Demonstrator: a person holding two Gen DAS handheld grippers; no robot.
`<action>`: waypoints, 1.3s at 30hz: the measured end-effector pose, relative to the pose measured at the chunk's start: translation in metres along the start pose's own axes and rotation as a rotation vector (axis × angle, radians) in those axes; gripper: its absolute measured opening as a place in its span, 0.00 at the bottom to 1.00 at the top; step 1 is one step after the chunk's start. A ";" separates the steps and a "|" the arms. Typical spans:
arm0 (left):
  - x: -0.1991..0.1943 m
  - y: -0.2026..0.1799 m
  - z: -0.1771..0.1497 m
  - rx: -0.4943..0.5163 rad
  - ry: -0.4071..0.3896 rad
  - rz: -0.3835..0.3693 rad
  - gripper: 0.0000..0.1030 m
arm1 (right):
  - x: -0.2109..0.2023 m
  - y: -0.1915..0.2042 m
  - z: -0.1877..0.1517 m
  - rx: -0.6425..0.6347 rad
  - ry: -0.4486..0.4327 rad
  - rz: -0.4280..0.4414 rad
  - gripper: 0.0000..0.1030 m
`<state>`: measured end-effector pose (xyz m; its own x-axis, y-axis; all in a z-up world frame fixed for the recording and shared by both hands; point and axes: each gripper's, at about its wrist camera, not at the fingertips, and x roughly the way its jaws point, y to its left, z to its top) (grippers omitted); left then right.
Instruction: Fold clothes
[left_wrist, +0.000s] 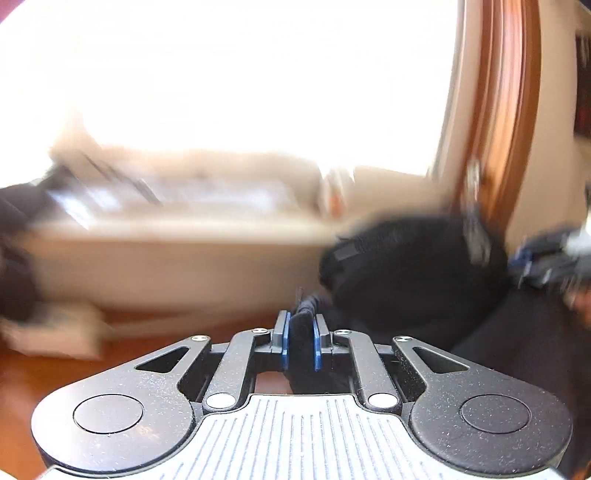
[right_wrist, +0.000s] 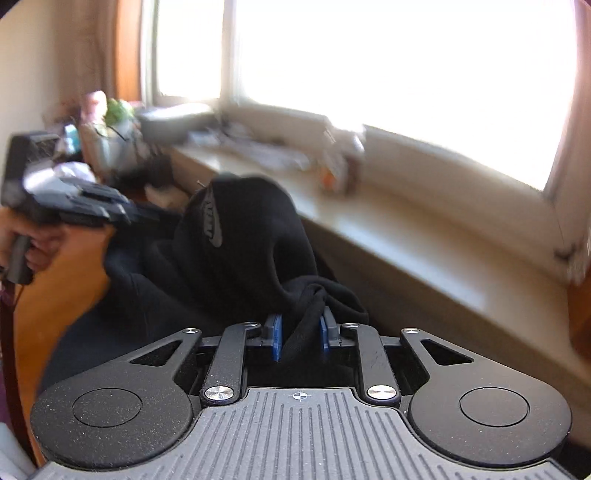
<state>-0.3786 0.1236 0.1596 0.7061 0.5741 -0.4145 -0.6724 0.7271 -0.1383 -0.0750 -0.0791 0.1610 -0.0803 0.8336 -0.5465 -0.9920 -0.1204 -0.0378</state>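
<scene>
black garment (right_wrist: 240, 236) held off the wooden table (right_wrist: 55, 295) by both grippers, in front of the window ledge (right_wrist: 424, 236).

the garment hangs bunched in a rounded mass with a grey printed mark on its upper fold, below and in front of the window ledge. right gripper (right_wrist: 300, 338): blue pads nearly closed, a fold of the garment pinched between them. left gripper (left_wrist: 300, 341): blue pads close together, a narrow fold of the same black cloth clamped between them. in the right wrist view, the left gripper's body appears to the left of the garment, held by a hand (right_wrist: 40, 240). both views are motion-blurred; items on the ledge cannot be identified.
</scene>
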 end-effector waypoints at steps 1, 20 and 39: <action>-0.026 0.005 0.011 0.003 -0.049 0.028 0.12 | -0.001 0.010 0.007 0.003 -0.023 0.006 0.19; -0.137 0.060 -0.077 -0.034 0.125 0.094 0.29 | 0.028 0.100 0.026 -0.048 0.041 0.099 0.35; -0.109 0.085 -0.109 -0.138 0.146 0.061 0.32 | 0.123 0.219 0.106 -0.277 0.092 0.212 0.48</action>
<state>-0.5372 0.0822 0.0953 0.6299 0.5477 -0.5506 -0.7442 0.6285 -0.2262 -0.3127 0.0546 0.1741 -0.2599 0.7239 -0.6390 -0.8893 -0.4373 -0.1338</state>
